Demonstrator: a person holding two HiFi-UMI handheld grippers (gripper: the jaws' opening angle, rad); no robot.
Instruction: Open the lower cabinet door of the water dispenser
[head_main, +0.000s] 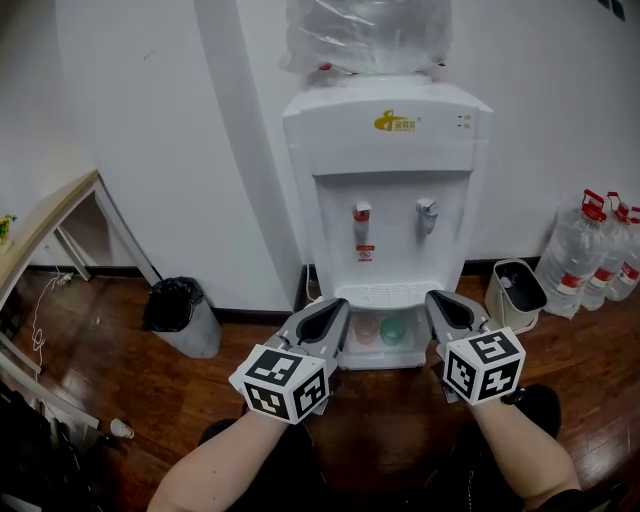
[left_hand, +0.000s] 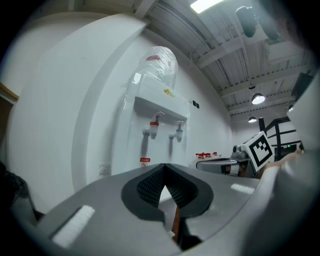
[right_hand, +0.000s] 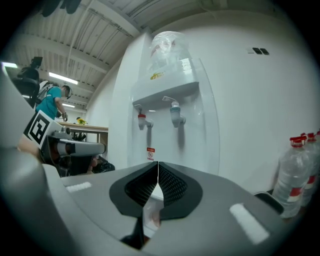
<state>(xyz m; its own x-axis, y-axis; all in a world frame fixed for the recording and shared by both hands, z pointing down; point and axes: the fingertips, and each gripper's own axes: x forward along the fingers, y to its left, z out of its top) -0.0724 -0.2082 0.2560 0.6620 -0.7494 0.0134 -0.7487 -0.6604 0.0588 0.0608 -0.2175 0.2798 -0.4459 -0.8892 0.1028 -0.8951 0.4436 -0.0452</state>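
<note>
Facing the lower cabinet door (head_main: 379, 332), my left claw (head_main: 336, 304) and right claw (head_main: 437, 298) are closed, empty; I think it's light, so pull its edge.

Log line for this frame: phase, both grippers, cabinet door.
phase: pre-contact | left gripper: shut, empty | right gripper: shut, empty | lower cabinet door: untouched, grippers short of water dispenser

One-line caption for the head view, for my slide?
Jaws shut and empty, the left gripper and right gripper hover side by side before the lower cabinet of the water dispenser.
</note>
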